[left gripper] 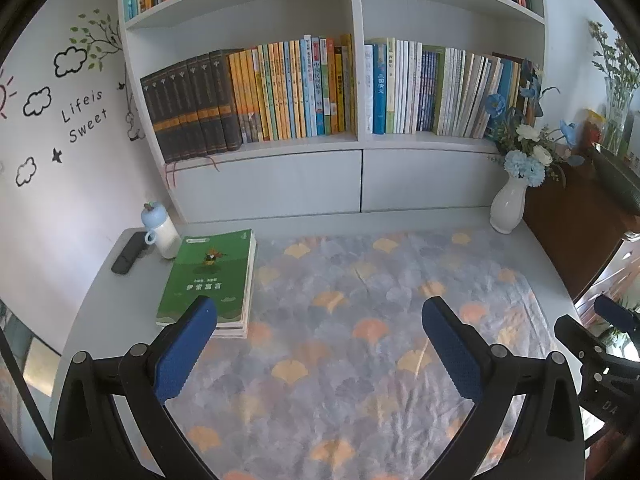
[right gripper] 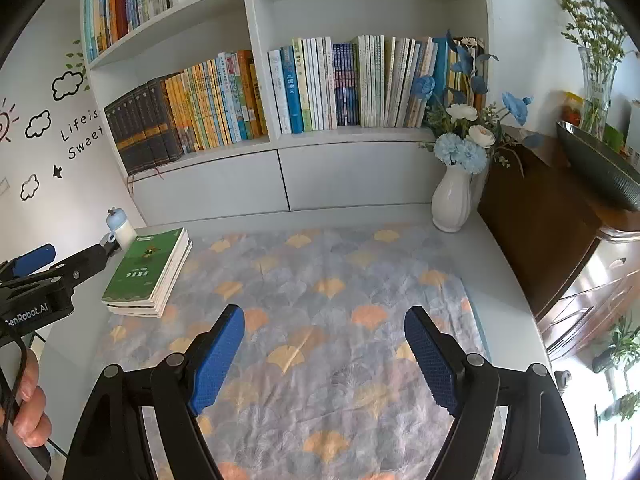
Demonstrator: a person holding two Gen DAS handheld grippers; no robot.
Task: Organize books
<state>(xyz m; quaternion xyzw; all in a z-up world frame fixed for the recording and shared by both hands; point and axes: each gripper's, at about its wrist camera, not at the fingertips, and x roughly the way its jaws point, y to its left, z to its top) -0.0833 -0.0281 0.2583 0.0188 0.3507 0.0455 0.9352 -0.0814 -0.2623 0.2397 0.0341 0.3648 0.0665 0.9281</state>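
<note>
A small stack of books with a green cover on top (left gripper: 212,276) (right gripper: 146,272) lies flat at the left of the desk, on the edge of a patterned cloth (left gripper: 360,320) (right gripper: 328,312). My left gripper (left gripper: 320,314) hovers open over the cloth, its left finger (left gripper: 188,348) overlapping the stack's near corner in the picture. My right gripper (right gripper: 324,326) is open too, over the middle of the cloth, nothing between its blue pads. The left gripper (right gripper: 44,264) shows from the side in the right wrist view, held by a hand (right gripper: 30,404). Behind stands a white bookshelf (left gripper: 356,80) (right gripper: 260,80) filled with upright books.
A white vase of blue and white flowers (left gripper: 510,204) (right gripper: 454,196) stands at the desk's back right. A small bottle with a blue cap (left gripper: 160,232) and a black remote (left gripper: 128,254) sit at the back left. A dark wooden cabinet (right gripper: 560,232) borders the right side.
</note>
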